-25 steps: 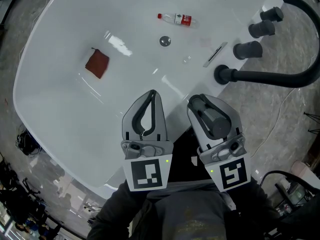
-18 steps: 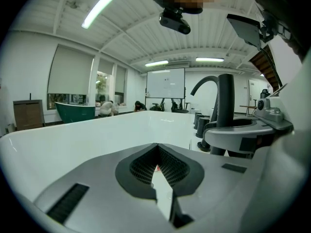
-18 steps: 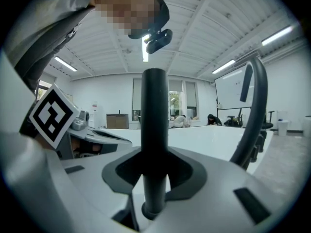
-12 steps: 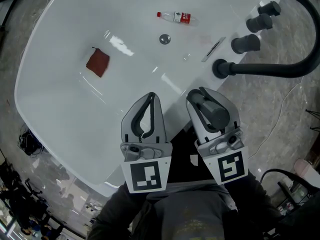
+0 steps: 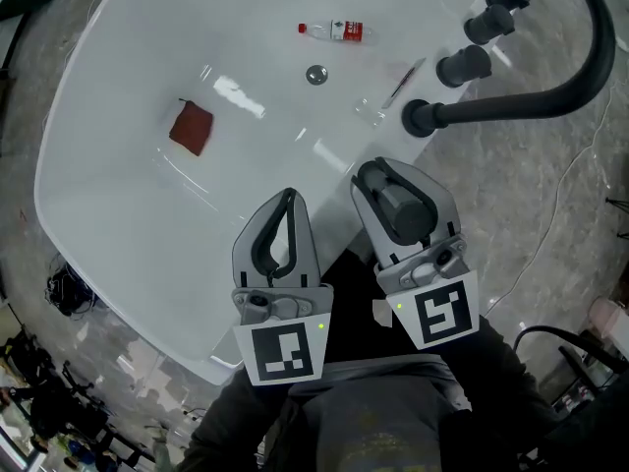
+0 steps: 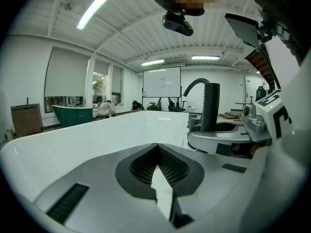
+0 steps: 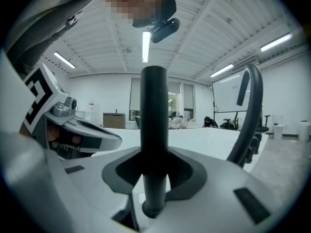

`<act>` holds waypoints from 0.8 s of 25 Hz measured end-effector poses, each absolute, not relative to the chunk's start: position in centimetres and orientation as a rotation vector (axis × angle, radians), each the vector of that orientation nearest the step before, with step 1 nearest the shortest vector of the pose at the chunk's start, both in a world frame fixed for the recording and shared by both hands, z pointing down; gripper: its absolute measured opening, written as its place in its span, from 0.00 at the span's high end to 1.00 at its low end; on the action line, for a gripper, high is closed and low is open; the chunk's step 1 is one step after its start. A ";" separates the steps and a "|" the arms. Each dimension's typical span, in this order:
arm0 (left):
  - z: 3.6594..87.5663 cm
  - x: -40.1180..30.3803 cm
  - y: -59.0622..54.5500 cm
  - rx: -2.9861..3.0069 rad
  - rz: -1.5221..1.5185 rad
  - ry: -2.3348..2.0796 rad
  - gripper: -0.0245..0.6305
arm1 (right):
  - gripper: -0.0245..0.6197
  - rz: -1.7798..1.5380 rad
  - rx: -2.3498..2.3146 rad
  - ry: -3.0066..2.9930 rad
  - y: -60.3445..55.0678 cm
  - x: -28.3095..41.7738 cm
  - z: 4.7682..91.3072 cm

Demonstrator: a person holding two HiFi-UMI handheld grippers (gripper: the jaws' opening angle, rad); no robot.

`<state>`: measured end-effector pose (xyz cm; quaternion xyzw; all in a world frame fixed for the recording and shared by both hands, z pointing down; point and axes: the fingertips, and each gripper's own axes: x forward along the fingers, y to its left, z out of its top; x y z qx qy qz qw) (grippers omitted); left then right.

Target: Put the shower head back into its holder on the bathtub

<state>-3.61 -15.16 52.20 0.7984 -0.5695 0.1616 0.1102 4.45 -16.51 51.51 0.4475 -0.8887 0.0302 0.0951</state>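
Head view, looking steeply down on a white bathtub (image 5: 108, 254). The shower head (image 5: 393, 209), seen as a dark cylindrical handle, is clamped in the closed right hand-held gripper (image 5: 388, 177), just over the near rim. It is well apart from the three black fittings (image 5: 464, 65) on the far right rim. In the right gripper view the handle (image 7: 154, 144) stands upright between the pads. The left hand-held gripper (image 5: 287, 200) is shut on nothing and is held just beside the right one.

The step in hand is judged to be carrying the shower head across to its holder. The holder is probably one of the black fittings, though which one cannot be told. For a clean placement, the handle would best be held upright, lined up above the socket and lowered straight in. The grip is best released only once the handle is seated. The empty gripper is best held out of that path.

A thick black curved pipe (image 5: 531, 101) arches beside the fittings and may need to be skirted. A thin rod (image 5: 398, 85) lies on the tub's slope below them. Inside the tub, clear of the route, are a small bottle (image 5: 332, 30), the drain (image 5: 315, 74) and a red cloth (image 5: 191, 127).
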 end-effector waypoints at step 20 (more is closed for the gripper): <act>51.8 -4.0 -14.6 2.340 0.463 -1.686 0.96 | 0.72 0.155 1.312 -2.630 -17.1 4.1 51.7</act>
